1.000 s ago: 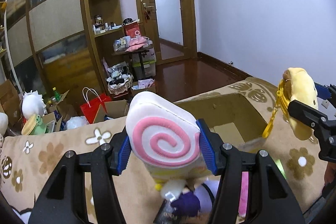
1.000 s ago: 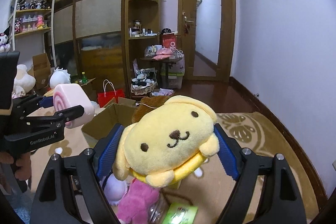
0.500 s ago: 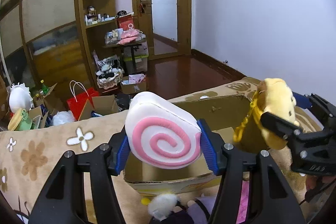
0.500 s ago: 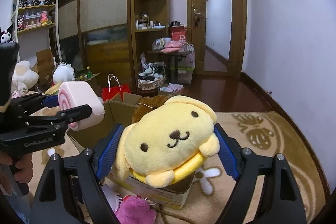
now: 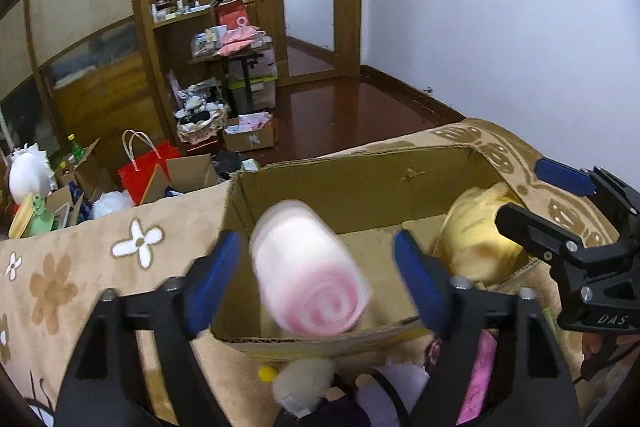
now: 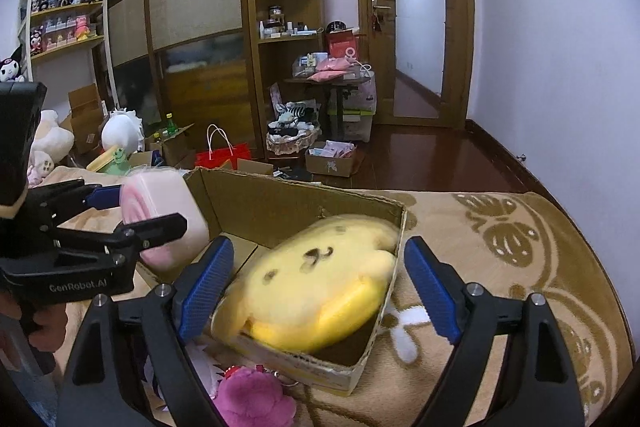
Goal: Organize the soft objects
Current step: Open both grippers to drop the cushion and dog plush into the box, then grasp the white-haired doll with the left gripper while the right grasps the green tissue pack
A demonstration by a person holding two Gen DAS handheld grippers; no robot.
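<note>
Both claws, half a second ago clamped on their toys, now stand spread: the left claw (image 5: pixel 316 277) drops a pink-swirl roll plush (image 5: pixel 308 271) and the right claw (image 6: pixel 318 285) a yellow dog plush (image 6: pixel 316 297) between their fingers into the brown cardboard box (image 5: pixel 352 179). Both point level over its near rim; best to hold steady until each toy settles.

Pink swirl plush (image 5: pixel 308 269): we see it motion-blurred.
Yellow dog plush (image 6: pixel 316 281): blurred; face smeared.
Pink toy (image 6: pixel 252 401): cut by edge.

Red paper bag (image 5: pixel 145 169) at left centre, wooden door (image 6: pixel 416 23) at upper right, wicker basket (image 6: pixel 292 141) mid-frame, figurine shelf (image 6: pixel 64 11) at upper left
</note>
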